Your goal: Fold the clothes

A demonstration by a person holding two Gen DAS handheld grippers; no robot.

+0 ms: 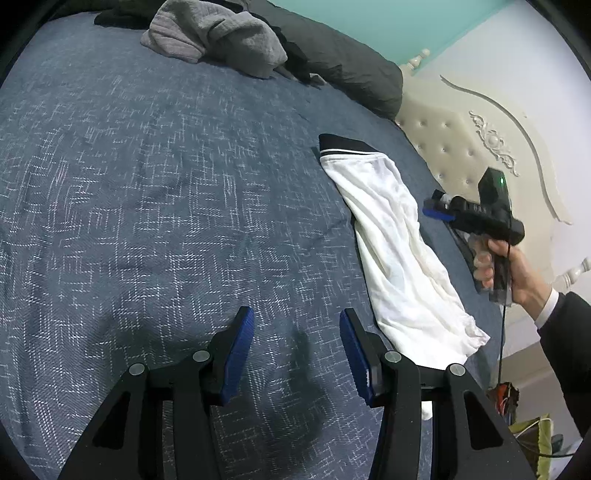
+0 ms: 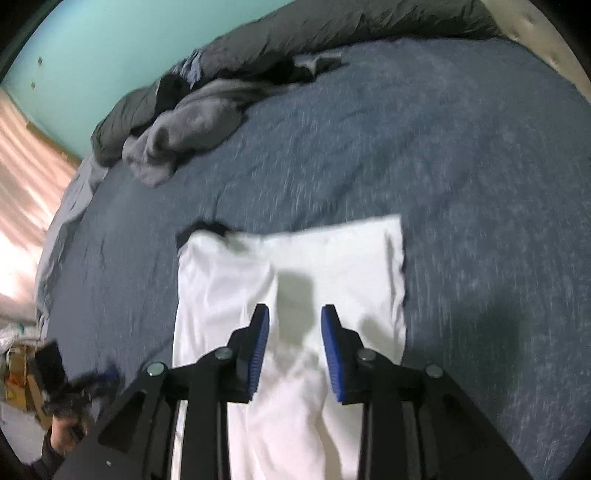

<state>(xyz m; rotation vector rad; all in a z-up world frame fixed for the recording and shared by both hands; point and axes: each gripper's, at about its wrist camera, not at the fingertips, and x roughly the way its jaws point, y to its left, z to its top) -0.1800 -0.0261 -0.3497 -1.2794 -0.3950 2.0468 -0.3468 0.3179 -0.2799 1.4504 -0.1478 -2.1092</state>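
Blue bedspread, cream headboard, teal wall.

Dark blue bedspread, flecked all over with a white woven herringbone pattern. White shirt, plain, with a black collar band edged by a thin white stripe. Grey ribbed garment in a heap, beside black clothing. Charcoal duvet. Turquoise wall. Cream headboard, tufted, with carved scrollwork. Black left claw with blue pads; black right claw, pads likewise blue. Black sleeve over a white cuff.
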